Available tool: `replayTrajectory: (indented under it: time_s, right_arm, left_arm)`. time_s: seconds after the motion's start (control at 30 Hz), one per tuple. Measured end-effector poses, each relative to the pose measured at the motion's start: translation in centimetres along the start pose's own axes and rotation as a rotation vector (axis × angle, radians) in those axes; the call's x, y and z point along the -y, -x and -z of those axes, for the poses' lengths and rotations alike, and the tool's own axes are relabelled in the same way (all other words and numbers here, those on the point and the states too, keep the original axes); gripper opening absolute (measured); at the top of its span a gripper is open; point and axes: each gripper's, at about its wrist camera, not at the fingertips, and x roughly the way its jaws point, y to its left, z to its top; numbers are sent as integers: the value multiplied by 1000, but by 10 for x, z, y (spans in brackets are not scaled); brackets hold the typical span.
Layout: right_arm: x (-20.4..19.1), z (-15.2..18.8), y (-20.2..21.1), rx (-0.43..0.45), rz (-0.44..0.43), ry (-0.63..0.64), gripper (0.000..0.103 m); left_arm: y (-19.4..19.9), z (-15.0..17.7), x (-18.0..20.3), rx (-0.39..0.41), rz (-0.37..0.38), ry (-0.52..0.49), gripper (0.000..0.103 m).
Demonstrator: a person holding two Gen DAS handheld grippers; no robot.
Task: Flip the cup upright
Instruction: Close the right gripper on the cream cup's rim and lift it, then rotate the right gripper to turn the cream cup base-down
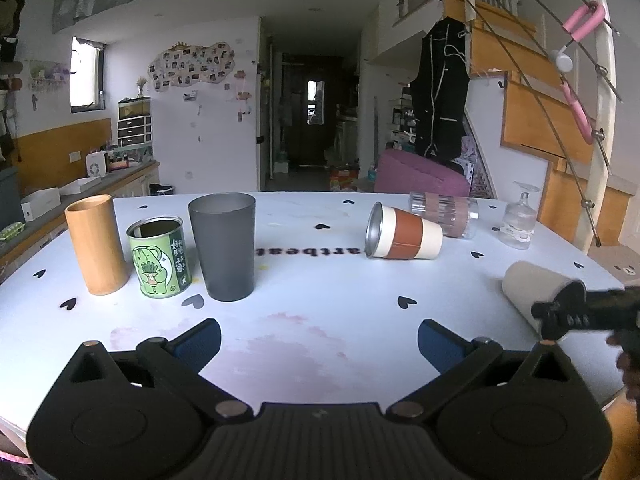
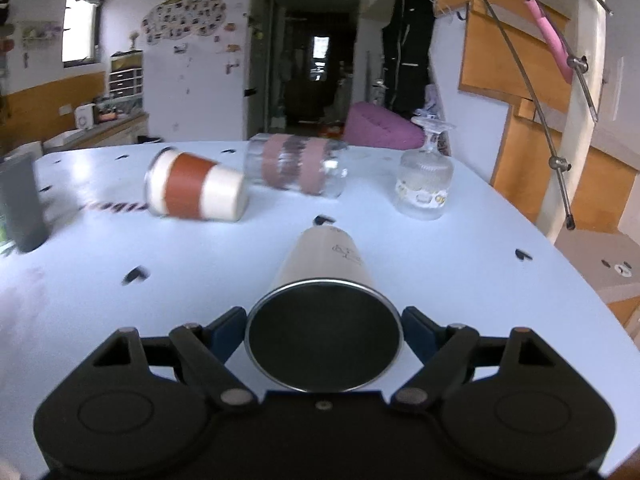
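- I see the pale blue table (image 1: 320,280), smooth, printed with small black hearts
- My left gripper (image 1: 319,340) hangs spread wide over bare tabletop at the near edge, blue pads touching nothing
- My right gripper (image 2: 323,330) is closed on the cream cup (image 2: 326,276) at near right; pads press either side of its steel rim, the cup lying on its side, dark mouth facing me
- Far left stand a matte grey tumbler (image 1: 223,246), bamboo cylinder (image 1: 95,244) and green tin (image 1: 159,258)

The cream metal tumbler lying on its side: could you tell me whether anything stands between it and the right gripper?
Nothing visible does: the right gripper already has its blue pads at the cream metal tumbler's open rim.
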Motion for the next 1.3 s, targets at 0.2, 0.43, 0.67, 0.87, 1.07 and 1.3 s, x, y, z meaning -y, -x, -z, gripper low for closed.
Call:
replayTrajectory:
  time_s: [0.2, 0.43, 0.67, 0.87, 1.07, 1.3]
  right_arm:
    - [-26, 19, 34, -2, -121, 27, 85]
    - [-61, 23, 44, 26, -228, 124, 85]
    - [-92, 32, 58, 59, -434, 271, 85]
    - [-102, 38, 68, 81, -513, 342, 85]
    - [-99, 40, 69, 87, -539, 361, 85]
    - [-87, 40, 63, 82, -501, 343, 93]
  left_arm:
    - [-5, 0, 2, -21, 13, 12, 103]
    - [-17, -4, 0, -51, 27, 21, 103]
    - [-57, -26, 0, -95, 76, 1, 103]
    - [-103, -43, 13, -168, 135, -43, 103]
    - [-135, -42, 23, -265, 171, -63, 103]
    - [-134, -28, 11, -318, 185, -52, 103]
